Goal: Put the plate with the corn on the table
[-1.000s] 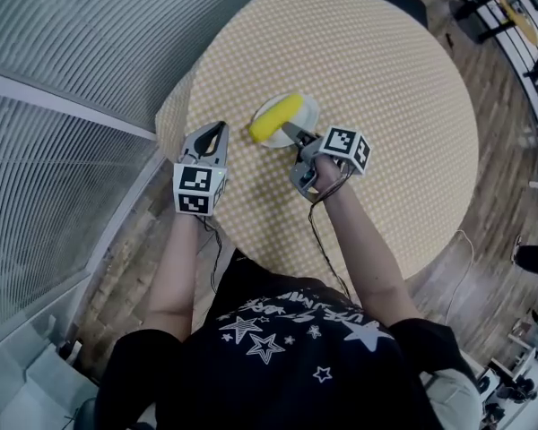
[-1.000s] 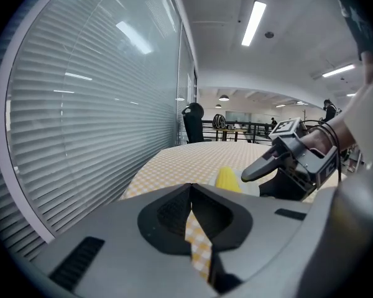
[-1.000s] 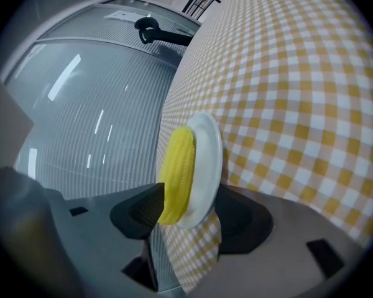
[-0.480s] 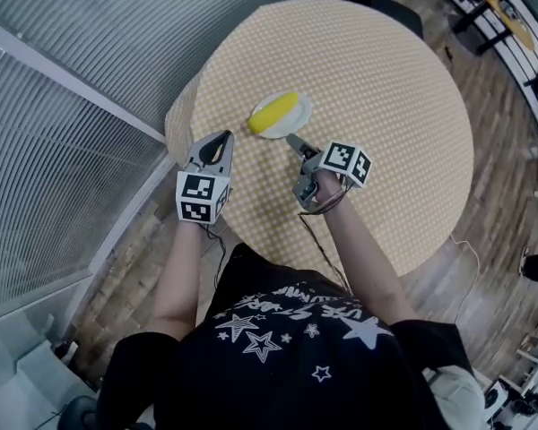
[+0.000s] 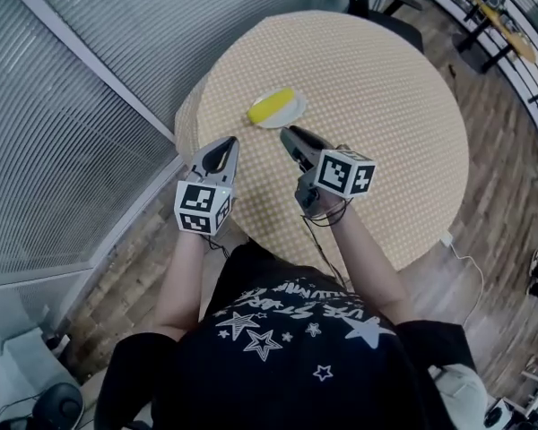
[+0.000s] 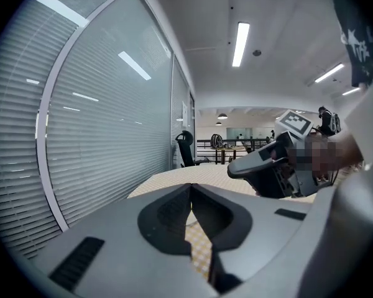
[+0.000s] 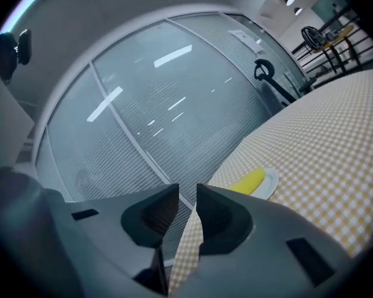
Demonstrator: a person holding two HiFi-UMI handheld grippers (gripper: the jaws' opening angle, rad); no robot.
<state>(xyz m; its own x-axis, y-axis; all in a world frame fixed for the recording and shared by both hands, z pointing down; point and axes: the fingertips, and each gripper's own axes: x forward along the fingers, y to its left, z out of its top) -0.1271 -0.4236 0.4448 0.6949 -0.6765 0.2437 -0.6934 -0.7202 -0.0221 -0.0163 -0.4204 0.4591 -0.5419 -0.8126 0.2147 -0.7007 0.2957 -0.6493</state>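
A yellow corn cob [image 5: 271, 107] lies on a small white plate [image 5: 298, 106] resting on the round checked table [image 5: 377, 106], near its left edge. My right gripper [image 5: 287, 133] hovers just short of the plate, off it; its jaws are closing with a narrow gap and nothing between them. In the right gripper view the corn [image 7: 247, 181] and plate [image 7: 268, 182] sit beyond the right gripper [image 7: 187, 188]. My left gripper [image 5: 226, 141] is shut and empty at the table's left edge. The left gripper view shows the left gripper [image 6: 190, 185] with its tips meeting.
A glass wall with blinds [image 5: 72, 106] runs close along the table's left side. An office chair [image 5: 386, 7] stands at the far side. Wooden floor [image 5: 484, 204] surrounds the table, with a cable on it. More desks lie at the far right.
Both grippers have drawn back from the plate toward the person. The right gripper's jaws have narrowed. The plate with the corn stays on the table.
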